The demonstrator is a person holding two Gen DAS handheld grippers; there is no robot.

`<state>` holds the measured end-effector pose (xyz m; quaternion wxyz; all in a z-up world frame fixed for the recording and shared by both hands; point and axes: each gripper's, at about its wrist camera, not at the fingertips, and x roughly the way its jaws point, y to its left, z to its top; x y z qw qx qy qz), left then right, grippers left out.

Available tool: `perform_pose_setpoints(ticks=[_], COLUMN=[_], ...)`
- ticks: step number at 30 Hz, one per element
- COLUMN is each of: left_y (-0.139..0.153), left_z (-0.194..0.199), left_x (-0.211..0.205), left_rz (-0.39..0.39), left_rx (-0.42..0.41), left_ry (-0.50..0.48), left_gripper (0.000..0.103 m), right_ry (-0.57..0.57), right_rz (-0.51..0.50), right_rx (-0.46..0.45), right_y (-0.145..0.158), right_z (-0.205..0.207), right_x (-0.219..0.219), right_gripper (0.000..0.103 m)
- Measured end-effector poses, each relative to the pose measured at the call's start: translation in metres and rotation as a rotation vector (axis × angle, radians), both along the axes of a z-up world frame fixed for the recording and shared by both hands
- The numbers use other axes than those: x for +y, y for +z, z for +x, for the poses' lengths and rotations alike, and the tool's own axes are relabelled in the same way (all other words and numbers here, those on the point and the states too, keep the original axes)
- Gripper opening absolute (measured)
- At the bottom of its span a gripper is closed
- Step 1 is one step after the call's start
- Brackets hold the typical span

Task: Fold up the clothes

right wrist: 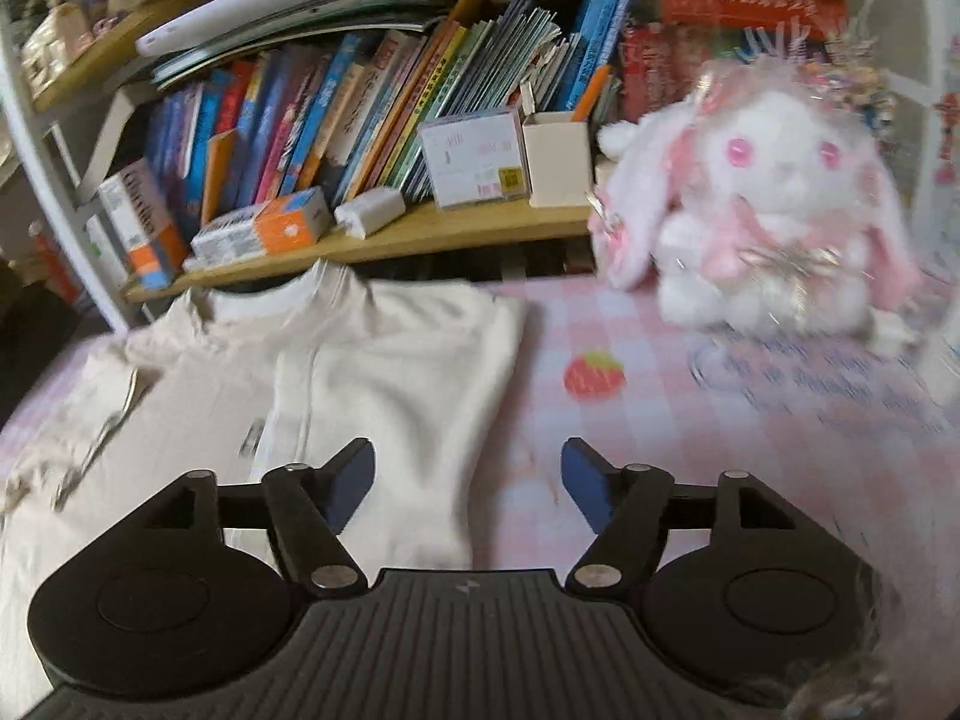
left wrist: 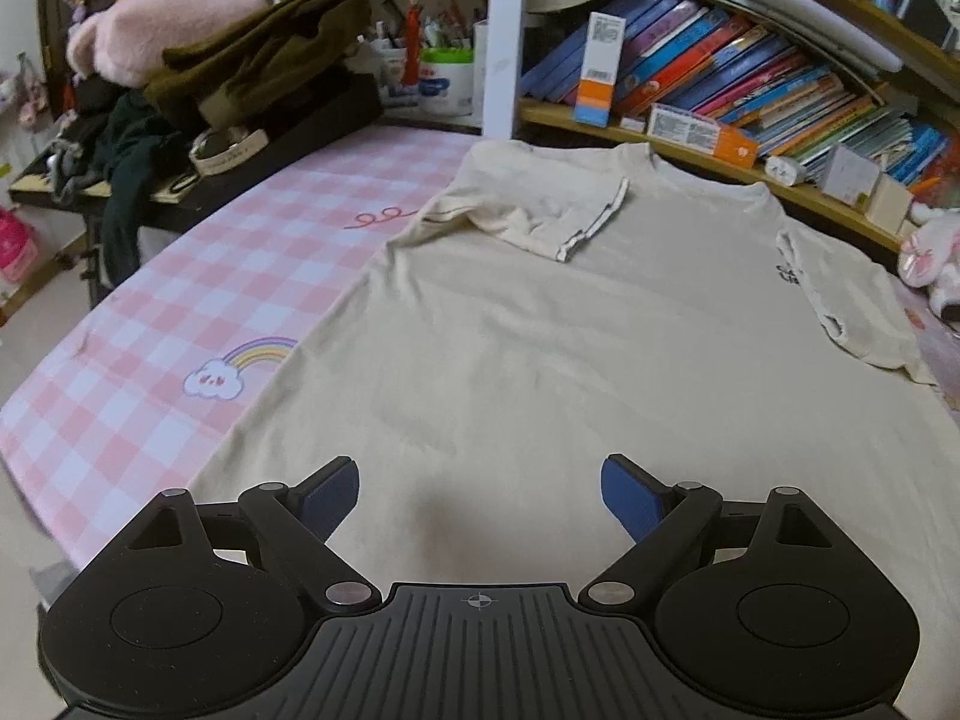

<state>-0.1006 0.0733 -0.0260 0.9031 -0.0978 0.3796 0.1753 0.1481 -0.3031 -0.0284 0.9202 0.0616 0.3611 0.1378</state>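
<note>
A cream T-shirt lies flat on a pink checked tablecloth, neck toward the bookshelf. Both sleeves are folded inward onto the body: one sleeve at the upper left, the other at the right. My left gripper hovers open over the shirt's lower part, nothing between its blue pads. In the blurred right wrist view, the shirt fills the left half, its folded right side ending at a straight edge. My right gripper stands open above that edge, empty, with the tablecloth beneath its right finger.
Bookshelves with leaning books run along the table's far edge. A white and pink plush rabbit sits at the far right on the cloth. A pile of dark clothes and a pink plush rest on a black stand at the left.
</note>
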Motion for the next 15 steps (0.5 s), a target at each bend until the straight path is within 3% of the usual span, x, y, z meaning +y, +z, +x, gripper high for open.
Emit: perform_pose_setpoints(ticks=[5, 7, 15], left_y=[0.003, 0.004, 0.006], left_z=[0.001, -0.001, -0.025], left_x=[0.009, 0.011, 0.021], left_rz=[0.005, 0.006, 0.027], left_rx=[-0.01, -0.016, -0.028], left_ry=[-0.058, -0.09, -0.225], left_gripper=[0.097, 0.097, 0.097], right_ry=[-0.06, -0.094, -0.152], right_rz=[-0.02, -0.034, -0.113], right_rx=[0.008, -0.012, -0.019], right_y=[0.001, 0.001, -0.009], right_z=[-0.068, -0.1, -0.211], right_x=[0.004, 0.011, 0.051], right_gripper=[0.078, 0.085, 0.097])
